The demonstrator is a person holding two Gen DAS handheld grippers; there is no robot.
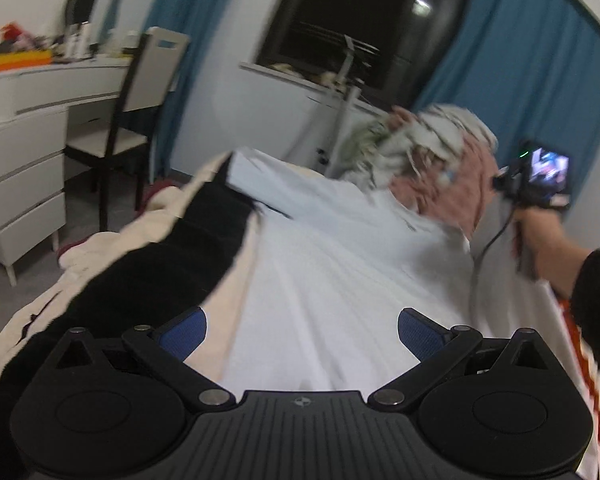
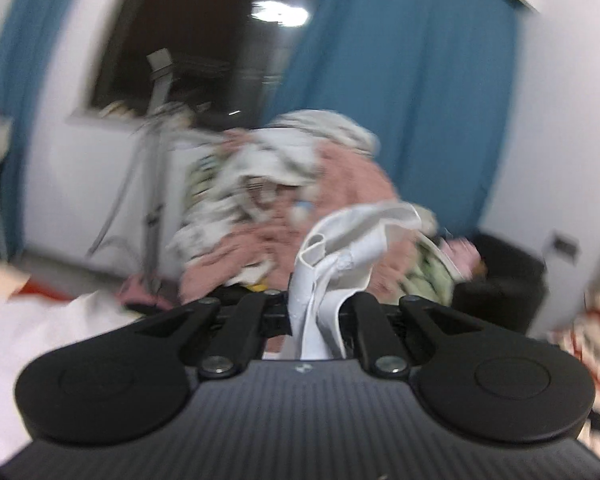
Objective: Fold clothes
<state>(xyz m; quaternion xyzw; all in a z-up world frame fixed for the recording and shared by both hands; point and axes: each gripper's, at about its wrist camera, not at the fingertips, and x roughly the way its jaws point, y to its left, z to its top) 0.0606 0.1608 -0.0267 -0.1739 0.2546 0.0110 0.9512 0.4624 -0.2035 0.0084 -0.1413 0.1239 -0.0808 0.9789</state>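
Note:
A white garment point(image 1: 332, 264) lies stretched across the bed, running away from me toward the far right. My left gripper point(image 1: 302, 334) is open just above its near end, blue pads apart, holding nothing. My right gripper point(image 2: 318, 312) is shut on a bunched fold of the white garment point(image 2: 340, 248) and holds it lifted. The right gripper point(image 1: 540, 184) shows in the left wrist view, held in a hand at the far right. A black and cream garment point(image 1: 148, 264) lies on the left of the bed.
A heap of pink and patterned clothes point(image 1: 432, 152) sits at the far end of the bed, also in the right wrist view point(image 2: 284, 200). A white dresser point(image 1: 24, 140) and a chair point(image 1: 132, 120) stand at the left. Blue curtains point(image 1: 520, 80) hang behind. An orange striped cloth point(image 1: 596, 380) lies right.

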